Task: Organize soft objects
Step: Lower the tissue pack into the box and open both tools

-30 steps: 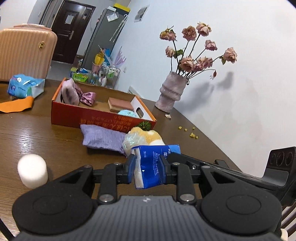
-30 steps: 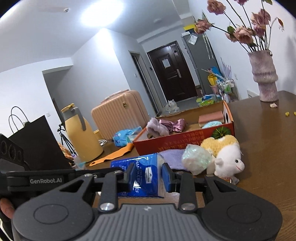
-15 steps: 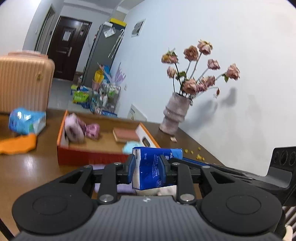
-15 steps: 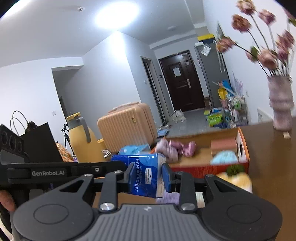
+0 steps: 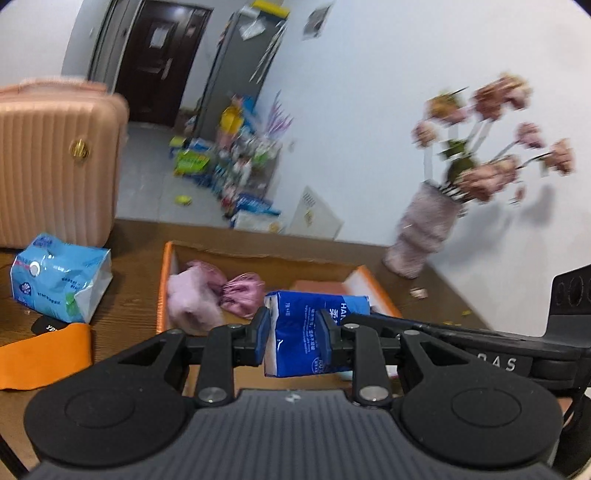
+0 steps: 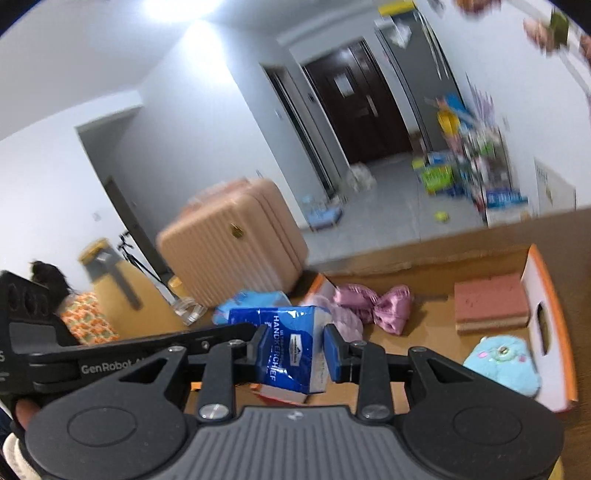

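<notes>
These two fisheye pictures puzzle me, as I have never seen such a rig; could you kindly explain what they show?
No robot here: a person holds a two-finger gripper in each hand, and each carries a camera looking along its fingers. The left gripper and the right gripper both clamp one blue tissue pack, held above an orange cardboard box on a wooden table. In the box lie a pink satin bow, a pink sponge block and a light blue plush. Beside the box lies a light blue wipes pack.

White walls, grey floor (image 6: 388, 192), dark door (image 5: 155, 55), ceiling light (image 6: 177, 7) (glaring), pink suitcase (image 5: 55, 162) beside the wooden table (image 5: 129, 251).
</notes>
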